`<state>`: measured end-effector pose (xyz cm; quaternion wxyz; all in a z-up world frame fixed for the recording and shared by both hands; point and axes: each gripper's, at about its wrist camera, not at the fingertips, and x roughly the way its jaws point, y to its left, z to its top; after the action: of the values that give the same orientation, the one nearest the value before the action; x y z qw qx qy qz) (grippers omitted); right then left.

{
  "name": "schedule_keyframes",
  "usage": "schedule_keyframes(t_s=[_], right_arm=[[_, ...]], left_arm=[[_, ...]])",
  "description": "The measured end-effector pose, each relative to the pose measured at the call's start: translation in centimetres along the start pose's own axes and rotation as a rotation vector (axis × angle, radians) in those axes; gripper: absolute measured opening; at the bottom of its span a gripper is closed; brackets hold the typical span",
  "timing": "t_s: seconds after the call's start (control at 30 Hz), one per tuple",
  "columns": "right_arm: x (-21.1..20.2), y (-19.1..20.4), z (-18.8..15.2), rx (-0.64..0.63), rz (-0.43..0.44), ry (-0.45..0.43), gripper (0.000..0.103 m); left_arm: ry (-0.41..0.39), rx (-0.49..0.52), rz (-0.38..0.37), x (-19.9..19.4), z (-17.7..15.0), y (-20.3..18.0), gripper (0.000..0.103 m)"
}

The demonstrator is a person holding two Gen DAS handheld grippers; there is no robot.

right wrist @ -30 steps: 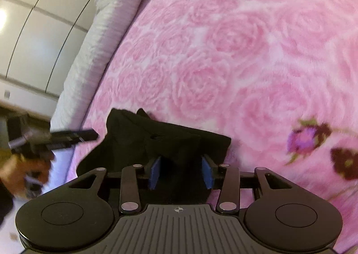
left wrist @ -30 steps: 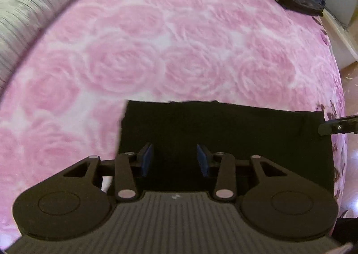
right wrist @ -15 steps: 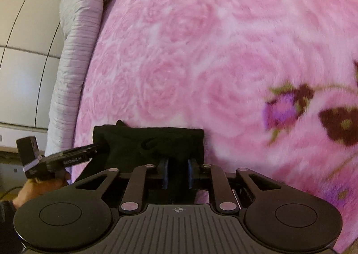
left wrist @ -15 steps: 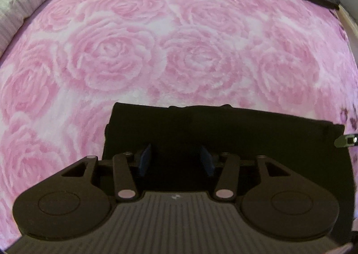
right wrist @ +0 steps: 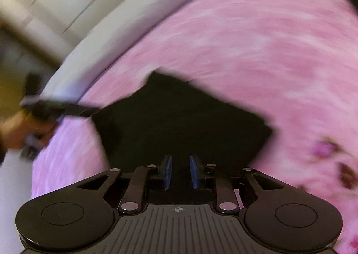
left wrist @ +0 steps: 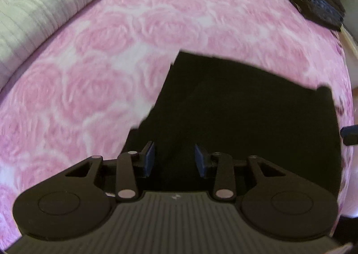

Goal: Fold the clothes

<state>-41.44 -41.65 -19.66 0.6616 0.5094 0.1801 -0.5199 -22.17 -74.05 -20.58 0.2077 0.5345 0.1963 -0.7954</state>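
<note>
— What has changed since half a second ago?
— My right gripper (right wrist: 180, 172) has parted its fingers again; the black garment (left wrist: 246, 115) lies flat as a rectangle on the pink bed (left wrist: 111, 75).
— And your left gripper (left wrist: 174, 160)?
— Fingers wide apart, empty, hovering over the near edge, probably to smooth or regrip.

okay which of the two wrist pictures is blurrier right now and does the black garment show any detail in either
Right wrist view: heavily motion-smeared, the pink bedspread streaked, the black garment soft-edged. Left wrist view: sharper, with mild blur on the rose print; strong fisheye bend at the pillow. In both, the garment reads as flat black with barely any folds visible.
</note>
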Motion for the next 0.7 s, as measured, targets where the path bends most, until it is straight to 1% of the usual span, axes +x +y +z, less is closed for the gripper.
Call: schedule_keyframes(t_s=[0.03, 0.1, 0.17, 0.2, 0.23, 0.27, 0.3, 0.33, 0.4, 0.43, 0.47, 0.5, 0.57, 0.6, 0.67, 0.7], right_arm=[[0.8, 1.4, -0.4, -0.056, 0.020, 0.019, 0.022], [2.3, 4.1, -1.4, -0.164, 0.057, 0.055, 0.022], [3.9, 5.5, -2.9, -0.243, 0.053, 0.066, 0.022], [4.4, 5.8, -3.8, -0.286, 0.033, 0.065, 0.022], [4.8, 5.9, -4.6, -0.322, 0.016, 0.065, 0.022], [5.1, 5.7, -5.1, -0.331, 0.009, 0.067, 0.022], [5.2, 5.2, -5.4, -0.319, 0.008, 0.068, 0.022], [5.0, 4.8, -5.4, -0.294, 0.009, 0.070, 0.022], [4.2, 4.8, -5.0, -0.265, 0.000, 0.081, 0.022], [3.4, 5.2, -4.7, -0.272, -0.015, 0.075, 0.022], [2.6, 5.8, -4.6, -0.285, -0.027, 0.060, 0.022], [1.8, 6.4, -4.6, -0.300, -0.030, 0.045, 0.022], [0.7, 7.9, -4.8, -0.339, -0.018, 0.035, 0.022], [0.7, 8.7, -5.2, -0.365, -0.011, 0.043, 0.022], [1.1, 9.8, -6.0, -0.417, 0.000, 0.063, 0.022], [1.7, 10.2, -6.4, -0.441, -0.005, 0.076, 0.022]], left_arm=[[0.006, -0.007, 0.014, 0.5, -0.4, 0.3, 0.033], [0.015, -0.013, 0.031, 2.0, -0.9, 1.0, 0.040], [0.005, 0.014, 0.030, 3.4, -1.2, 1.4, 0.051], [0.000, 0.028, 0.029, 4.1, -1.3, 1.6, 0.055], [-0.010, 0.036, 0.030, 4.4, -1.4, 1.7, 0.062], [-0.015, 0.034, 0.025, 4.6, -1.5, 2.0, 0.067], [-0.019, 0.031, 0.020, 4.7, -1.6, 2.2, 0.067], [-0.020, 0.021, 0.008, 4.4, -1.6, 2.6, 0.066], [-0.027, -0.005, 0.001, 3.0, -1.7, 3.1, 0.057], [-0.042, -0.012, 0.007, 2.0, -1.8, 3.2, 0.048], [-0.063, -0.019, 0.014, 0.7, -2.1, 3.3, 0.042], [-0.085, -0.025, 0.022, -0.6, -2.6, 3.3, 0.041], [-0.117, -0.046, 0.011, -2.5, -3.7, 3.3, 0.039], [-0.124, -0.047, 0.001, -2.9, -4.3, 3.0, 0.038], [-0.127, -0.034, -0.021, -3.0, -5.3, 2.3, 0.028], [-0.122, -0.023, -0.032, -2.7, -5.7, 1.9, 0.028]])
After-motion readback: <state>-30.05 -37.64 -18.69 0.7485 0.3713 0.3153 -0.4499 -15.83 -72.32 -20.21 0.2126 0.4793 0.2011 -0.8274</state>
